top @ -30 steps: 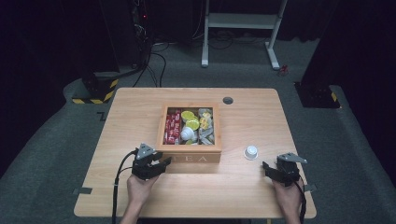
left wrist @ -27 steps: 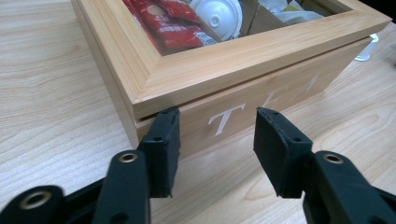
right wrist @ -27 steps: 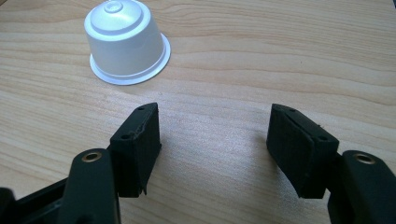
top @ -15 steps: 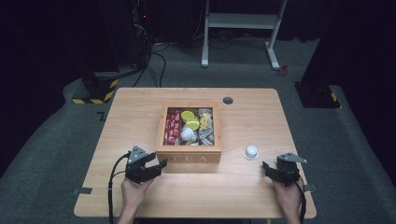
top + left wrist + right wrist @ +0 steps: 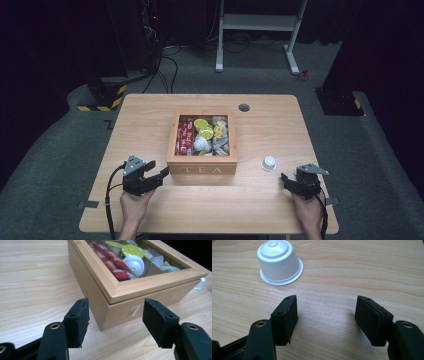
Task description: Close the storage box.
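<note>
A wooden tea box [image 5: 202, 169] marked TEA stands mid-table, its glass-windowed lid [image 5: 150, 285] down. Through the glass I see red packets [image 5: 110, 258], yellow-lidded cups [image 5: 202, 125] and a white capsule [image 5: 133, 263]. My left gripper [image 5: 159, 171] hovers just off the box's front left corner; its jaws have just been opening and stand open [image 5: 115, 305] with nothing pressed between the pads. A second white capsule [image 5: 269, 163] sits upside down on the table to the right of the box. My right gripper [image 5: 287, 177] rests open a little short of this capsule [image 5: 279, 262], empty [image 5: 326, 300].
A round cable hole [image 5: 244, 107] lies behind the box. The table's front edge [image 5: 210, 231] runs close under both hands. Beyond the table stand a white frame [image 5: 260, 30] and a yellow-black striped base [image 5: 100, 95] on the floor.
My left gripper has drawn back to the left, away from the box's front, and its jaws have spread wider. The right gripper and the loose capsule have stayed put.
</note>
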Demonstrator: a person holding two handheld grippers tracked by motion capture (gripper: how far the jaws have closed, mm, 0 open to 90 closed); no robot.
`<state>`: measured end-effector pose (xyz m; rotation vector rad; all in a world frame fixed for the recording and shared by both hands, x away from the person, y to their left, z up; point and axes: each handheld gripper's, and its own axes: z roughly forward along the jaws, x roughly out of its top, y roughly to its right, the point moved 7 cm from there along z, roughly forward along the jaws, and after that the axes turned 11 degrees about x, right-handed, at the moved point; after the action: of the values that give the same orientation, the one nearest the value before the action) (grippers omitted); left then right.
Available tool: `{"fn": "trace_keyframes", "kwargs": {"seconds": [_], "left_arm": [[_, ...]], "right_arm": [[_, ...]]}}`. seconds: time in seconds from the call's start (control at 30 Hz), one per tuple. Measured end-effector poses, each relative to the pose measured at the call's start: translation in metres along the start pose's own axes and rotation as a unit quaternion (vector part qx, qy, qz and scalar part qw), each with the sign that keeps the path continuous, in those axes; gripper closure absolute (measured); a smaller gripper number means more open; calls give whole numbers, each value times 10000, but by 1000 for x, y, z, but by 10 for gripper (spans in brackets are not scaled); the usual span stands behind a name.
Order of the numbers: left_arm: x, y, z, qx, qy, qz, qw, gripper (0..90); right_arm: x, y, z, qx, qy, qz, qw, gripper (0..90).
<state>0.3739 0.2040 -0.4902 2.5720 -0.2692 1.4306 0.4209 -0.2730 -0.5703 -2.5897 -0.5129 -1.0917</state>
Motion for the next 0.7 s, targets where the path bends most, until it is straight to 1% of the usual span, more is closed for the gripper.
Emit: {"fn": "trace_keyframes", "kwargs": {"seconds": [0.03,0.33,0.5,0.67,0.7], "left_arm": [[0,-2,-1,15,16,-48,10000,383],[-3,-13,-5,133,29,-128,9998,376],[-4,-20,-8,232,43,-150,9996,376],[-6,-27,-9,327,25,-222,9992,372],[-7,-29,-9,365,28,-203,9991,370]], "right_arm": [[0,0,0,0,1,0,10000,347],[0,0,0,0,1,1,10000,347],[0,0,0,-1,0,1,10000,347],[0,0,0,-1,0,1,10000,347],[0,0,0,0,0,1,10000,347]]}}
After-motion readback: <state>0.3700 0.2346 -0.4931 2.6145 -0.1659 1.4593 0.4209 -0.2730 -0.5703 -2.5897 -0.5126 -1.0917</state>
